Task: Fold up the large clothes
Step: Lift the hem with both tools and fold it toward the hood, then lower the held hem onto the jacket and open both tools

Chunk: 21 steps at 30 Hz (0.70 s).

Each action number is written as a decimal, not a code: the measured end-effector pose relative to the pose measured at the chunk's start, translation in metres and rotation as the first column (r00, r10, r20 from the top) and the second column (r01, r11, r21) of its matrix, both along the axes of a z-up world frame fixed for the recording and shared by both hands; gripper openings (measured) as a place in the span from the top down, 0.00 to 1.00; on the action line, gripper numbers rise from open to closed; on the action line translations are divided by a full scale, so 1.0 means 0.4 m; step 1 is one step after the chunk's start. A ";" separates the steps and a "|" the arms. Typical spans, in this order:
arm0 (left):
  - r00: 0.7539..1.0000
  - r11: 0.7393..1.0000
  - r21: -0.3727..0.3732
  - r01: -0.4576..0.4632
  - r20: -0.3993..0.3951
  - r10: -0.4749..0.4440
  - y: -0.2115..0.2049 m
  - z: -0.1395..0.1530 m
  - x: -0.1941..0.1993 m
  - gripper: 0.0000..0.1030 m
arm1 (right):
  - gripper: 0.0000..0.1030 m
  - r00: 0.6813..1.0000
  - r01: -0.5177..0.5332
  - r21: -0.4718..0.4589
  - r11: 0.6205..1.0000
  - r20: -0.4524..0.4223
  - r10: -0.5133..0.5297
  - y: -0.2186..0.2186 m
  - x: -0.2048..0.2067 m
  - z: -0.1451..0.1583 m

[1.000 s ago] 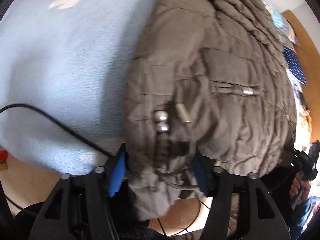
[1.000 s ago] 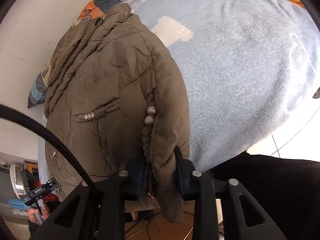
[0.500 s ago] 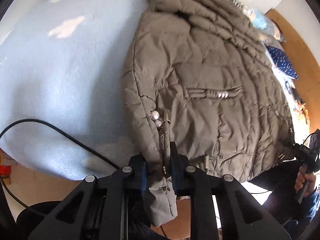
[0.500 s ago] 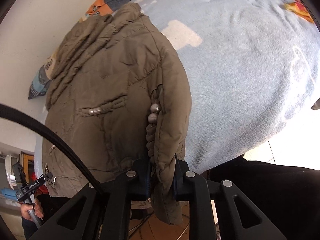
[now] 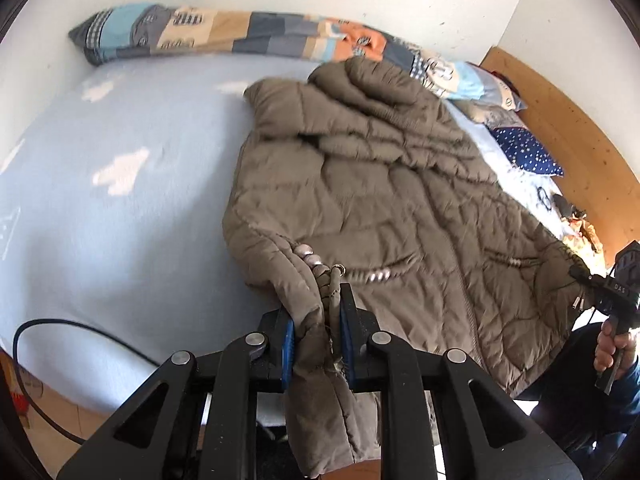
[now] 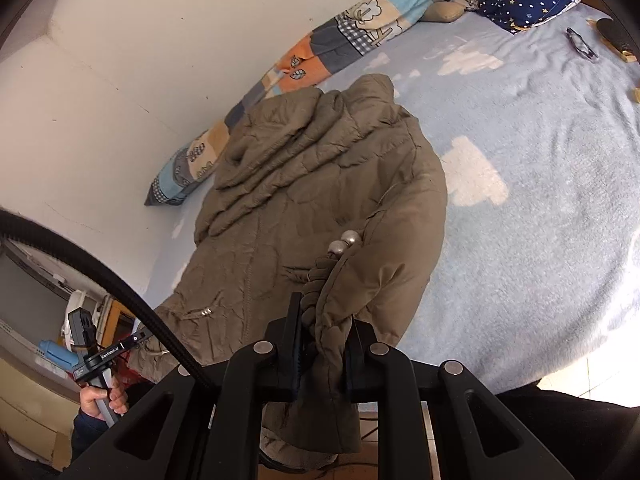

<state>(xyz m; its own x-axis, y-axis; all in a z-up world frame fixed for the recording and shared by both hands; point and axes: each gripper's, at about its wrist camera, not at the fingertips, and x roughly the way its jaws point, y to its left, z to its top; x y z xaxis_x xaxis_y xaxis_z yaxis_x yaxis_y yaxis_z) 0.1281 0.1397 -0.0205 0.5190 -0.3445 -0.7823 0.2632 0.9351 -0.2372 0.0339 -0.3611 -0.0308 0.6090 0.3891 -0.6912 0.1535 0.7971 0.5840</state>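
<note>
Both tools grip the brown coat: left tool and right tool each clamp a bottom corner. It lies across the bed, patchwork pillow behind, cable beside.

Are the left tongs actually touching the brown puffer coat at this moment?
Touching. The left wrist view shows the left tongs shut on the brown puffer coat, its cuff edge pinched between the blue pads.

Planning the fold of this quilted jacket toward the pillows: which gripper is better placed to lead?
Neither clearly. The left gripper and right gripper are each shut on a bottom corner of the olive quilted jacket, so probably both carry the hem together toward the collar.
</note>
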 end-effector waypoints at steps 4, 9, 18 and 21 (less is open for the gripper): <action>1.000 1.000 0.004 0.010 0.027 -0.010 -0.027 0.025 0.011 0.82 | 0.85 0.999 -0.002 0.032 0.999 0.037 0.001 -0.013 -0.004 0.005; 0.999 1.000 -0.011 0.000 0.052 0.001 -0.030 0.053 0.022 0.82 | 0.85 0.996 0.001 0.091 0.996 0.090 -0.010 -0.032 0.004 0.041; 0.995 0.999 -0.043 -0.011 0.098 0.015 -0.016 0.143 0.048 0.82 | 0.85 0.980 -0.007 0.112 0.994 0.200 -0.015 -0.058 0.055 0.139; 0.995 0.996 -0.089 -0.020 0.091 0.028 0.000 0.180 0.085 0.82 | 0.85 0.974 0.003 0.108 0.994 0.224 -0.027 -0.069 0.089 0.170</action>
<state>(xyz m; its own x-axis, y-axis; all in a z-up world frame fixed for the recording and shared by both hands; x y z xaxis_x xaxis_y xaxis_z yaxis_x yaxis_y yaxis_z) 0.1621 0.1398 0.0517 0.5961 -0.3962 -0.6983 0.2650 0.9181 -0.2947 0.0693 -0.3885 0.0371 0.7506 0.4425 -0.4907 0.0199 0.7271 0.6862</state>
